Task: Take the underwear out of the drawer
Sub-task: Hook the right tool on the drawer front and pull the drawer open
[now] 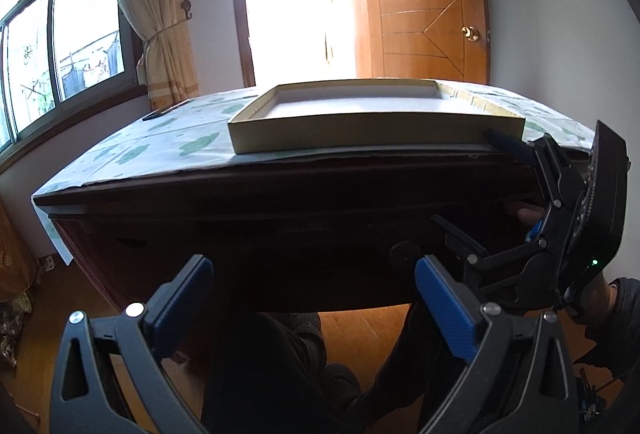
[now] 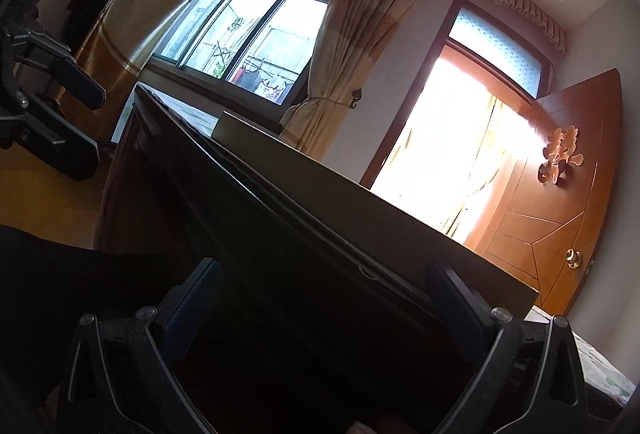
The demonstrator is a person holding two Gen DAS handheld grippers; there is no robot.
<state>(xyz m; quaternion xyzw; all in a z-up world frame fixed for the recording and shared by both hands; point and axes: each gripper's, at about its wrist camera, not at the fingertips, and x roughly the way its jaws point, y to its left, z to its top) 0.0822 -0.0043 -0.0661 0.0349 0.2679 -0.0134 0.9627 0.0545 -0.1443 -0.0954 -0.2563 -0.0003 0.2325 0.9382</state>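
Both grippers sit low in front of the dark brown wooden desk [image 1: 248,226]. No underwear is visible in either view; my read is it's inside the drawer, which looks shut or nearly so. The dark drawer front [image 1: 320,254] is deep in shadow and I can't make out a clear handle.

Left gripper [image 1: 312,298]: blue-padded jaws spread wide, holding nothing, aimed at the drawer front from below, with the person's dark-trousered legs [image 1: 280,374] underneath.

Right gripper [image 2: 324,306]: jaws also wide apart and empty, angled up along the desk's front edge near its right end. In the left wrist view it [image 1: 516,190] appears close to the desk edge, one blue fingertip up near the shallow tan cardboard box lid [image 1: 360,114] on the green-patterned white tablecloth [image 1: 160,142].

Step in hand, as I judge it: opening the drawer.

How to do it well:
- Find the pull or the underside lip first; the lighting is bad, so go slow.
- Hook or pinch with one gripper only and keep the other clear.
- Pull straight out, level, so it doesn't jam.
- Keep the upper finger off the box lid and cloth edge, which could drag.
- Move the knees back so the drawer has room.
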